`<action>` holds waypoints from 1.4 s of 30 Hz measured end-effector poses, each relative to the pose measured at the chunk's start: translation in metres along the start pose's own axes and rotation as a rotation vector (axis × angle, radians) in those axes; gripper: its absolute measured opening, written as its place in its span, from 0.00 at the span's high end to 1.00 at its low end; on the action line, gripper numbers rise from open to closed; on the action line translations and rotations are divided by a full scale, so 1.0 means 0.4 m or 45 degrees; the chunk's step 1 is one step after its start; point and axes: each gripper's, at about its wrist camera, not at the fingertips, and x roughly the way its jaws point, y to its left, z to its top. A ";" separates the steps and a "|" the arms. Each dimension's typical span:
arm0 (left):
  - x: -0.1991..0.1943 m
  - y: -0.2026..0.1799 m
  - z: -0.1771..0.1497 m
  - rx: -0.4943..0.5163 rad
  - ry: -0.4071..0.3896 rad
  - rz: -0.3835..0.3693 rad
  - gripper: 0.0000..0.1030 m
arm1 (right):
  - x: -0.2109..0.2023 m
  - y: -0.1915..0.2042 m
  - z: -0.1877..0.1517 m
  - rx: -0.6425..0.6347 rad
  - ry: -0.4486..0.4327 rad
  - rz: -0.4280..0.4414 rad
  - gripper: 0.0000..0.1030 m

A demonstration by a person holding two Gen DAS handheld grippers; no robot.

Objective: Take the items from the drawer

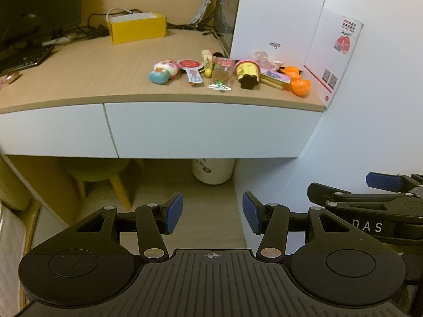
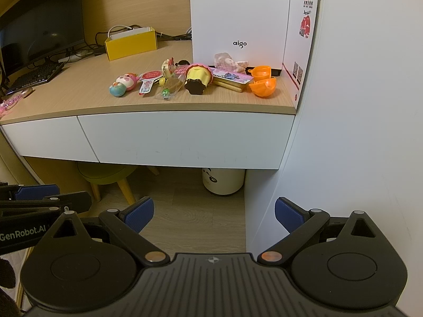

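On top of the desk [image 2: 79,87] sat a pile of toys [image 2: 195,79], right above the closed drawer [image 2: 185,140]. Both grippers, left [image 1: 212,212] and right [image 2: 214,215], hung back with jaws spread, holding nothing.

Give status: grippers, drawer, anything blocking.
Both hand-held grippers open and empty, left, right, held back from the desk. Drawer shut. Toys on the desktop above; nothing blocking the drawer front.

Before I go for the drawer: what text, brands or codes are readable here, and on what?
"aigo": white box on the desk.
"DAS": right gripper body.
"GenRobot.AI": left gripper body.
Red print and QR codes on the leaning card: too small.
Snack packet labels: blurred.
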 end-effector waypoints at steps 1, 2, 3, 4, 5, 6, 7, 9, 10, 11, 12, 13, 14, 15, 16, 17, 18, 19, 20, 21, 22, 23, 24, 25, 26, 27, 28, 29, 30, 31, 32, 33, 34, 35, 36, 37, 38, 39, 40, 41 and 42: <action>-0.001 0.000 -0.002 -0.001 0.001 -0.001 0.47 | 0.000 0.000 -0.001 0.000 0.000 0.000 0.04; -0.001 0.001 0.000 -0.001 0.001 -0.001 0.47 | 0.000 0.000 0.001 0.000 0.001 0.000 0.04; -0.001 0.001 0.000 -0.001 0.002 -0.001 0.47 | 0.000 -0.001 0.001 0.000 0.000 0.000 0.04; -0.001 0.000 0.000 -0.001 0.002 0.001 0.47 | 0.000 -0.001 0.002 0.000 0.001 0.000 0.04; -0.001 0.000 0.000 -0.001 0.001 0.002 0.47 | 0.000 0.000 -0.001 -0.001 0.001 0.000 0.04; -0.001 0.001 0.000 -0.001 0.001 0.001 0.47 | 0.000 -0.001 0.002 0.000 0.001 0.000 0.04; -0.001 0.002 0.000 0.000 0.002 0.000 0.47 | 0.000 -0.001 0.002 0.000 0.000 0.000 0.04; 0.000 0.005 0.000 -0.002 0.003 0.004 0.47 | 0.000 -0.001 0.002 0.000 0.001 0.000 0.04; -0.002 0.005 -0.001 -0.002 0.002 0.005 0.47 | 0.000 0.000 0.000 0.000 0.001 0.000 0.04; -0.001 0.008 0.000 -0.002 0.002 0.005 0.47 | 0.000 0.000 -0.001 0.000 0.000 0.000 0.04; 0.000 0.008 0.000 -0.002 0.003 0.004 0.47 | 0.000 -0.001 0.001 0.000 0.001 0.000 0.04; 0.000 0.008 0.000 -0.002 0.003 0.003 0.47 | 0.001 -0.001 0.003 0.000 0.001 0.001 0.04; 0.000 0.007 0.000 -0.002 0.004 0.004 0.47 | 0.001 0.000 0.000 0.000 0.002 0.001 0.04; -0.001 0.008 0.000 -0.001 0.006 0.003 0.47 | 0.002 -0.003 0.001 0.000 0.003 0.001 0.04; 0.000 0.008 0.003 0.001 0.008 0.003 0.47 | 0.003 -0.005 0.000 -0.001 0.004 0.001 0.04; 0.000 0.008 0.004 0.003 0.009 0.002 0.47 | 0.003 -0.004 -0.003 0.000 0.004 0.001 0.04; 0.001 0.008 0.004 0.005 0.010 0.002 0.47 | 0.004 -0.006 -0.002 0.000 0.005 0.001 0.04; 0.001 0.009 0.005 0.008 0.012 0.003 0.47 | 0.004 -0.009 -0.001 0.001 0.006 0.000 0.04; 0.001 0.009 0.005 0.010 0.013 0.002 0.47 | 0.004 -0.010 -0.002 0.001 0.007 -0.001 0.04; 0.001 0.009 0.006 0.010 0.014 0.002 0.47 | 0.004 -0.013 -0.002 0.002 0.008 -0.001 0.04; 0.000 0.009 0.006 0.011 0.014 0.002 0.47 | 0.005 -0.015 0.000 0.003 0.009 -0.001 0.04; 0.001 0.008 0.006 0.011 0.014 0.002 0.47 | 0.004 -0.016 -0.003 0.004 0.009 -0.002 0.04; 0.002 0.008 0.006 0.010 0.014 0.002 0.47 | 0.005 -0.019 0.000 0.005 0.009 -0.002 0.04; 0.002 0.007 0.006 0.010 0.015 0.003 0.47 | 0.004 -0.020 -0.001 0.005 0.009 -0.002 0.04; 0.002 0.007 0.006 0.010 0.015 0.004 0.47 | 0.006 -0.022 0.001 0.005 0.011 -0.002 0.04; 0.002 0.006 0.007 0.011 0.017 0.003 0.47 | 0.007 -0.023 0.003 0.005 0.012 -0.002 0.04; 0.002 0.006 0.007 0.014 0.018 0.002 0.47 | 0.007 -0.024 0.003 0.006 0.014 -0.002 0.04; 0.005 0.003 0.008 0.018 0.020 0.002 0.47 | 0.007 -0.025 0.001 0.006 0.015 -0.002 0.04; 0.007 0.002 0.009 0.022 0.021 0.001 0.48 | 0.010 -0.027 0.004 0.006 0.018 -0.002 0.04; 0.009 0.001 0.010 0.026 0.024 0.001 0.51 | 0.010 -0.029 0.005 0.007 0.019 -0.002 0.04; 0.012 0.000 0.011 0.026 0.028 -0.001 0.53 | 0.010 -0.030 0.004 0.008 0.020 -0.003 0.04; 0.014 0.000 0.012 0.025 0.031 -0.003 0.53 | 0.013 -0.031 0.007 0.009 0.022 -0.003 0.04; 0.017 0.001 0.013 0.026 0.033 -0.005 0.54 | 0.014 -0.032 0.007 0.012 0.023 -0.002 0.04; 0.018 0.002 0.013 0.027 0.035 -0.007 0.54 | 0.014 -0.034 0.008 0.015 0.024 0.000 0.04; 0.020 0.002 0.014 0.029 0.036 -0.009 0.55 | 0.014 -0.036 0.009 0.019 0.024 0.001 0.04; 0.021 0.002 0.014 0.031 0.037 -0.012 0.57 | 0.015 -0.037 0.009 0.022 0.025 0.001 0.04; 0.022 0.002 0.015 0.031 0.038 -0.019 0.61 | 0.015 -0.038 0.010 0.023 0.025 0.001 0.04; 0.023 0.002 0.015 0.032 0.039 -0.024 0.63 | 0.016 -0.039 0.010 0.024 0.025 0.001 0.04; 0.023 0.002 0.015 0.033 0.041 -0.031 0.68 | 0.016 -0.040 0.010 0.025 0.025 0.002 0.04; 0.025 0.002 0.015 0.032 0.042 -0.040 0.71 | 0.015 -0.040 0.010 0.025 0.025 0.003 0.04; 0.027 0.002 0.016 0.029 0.044 -0.048 0.72 | 0.017 -0.041 0.012 0.024 0.025 0.003 0.04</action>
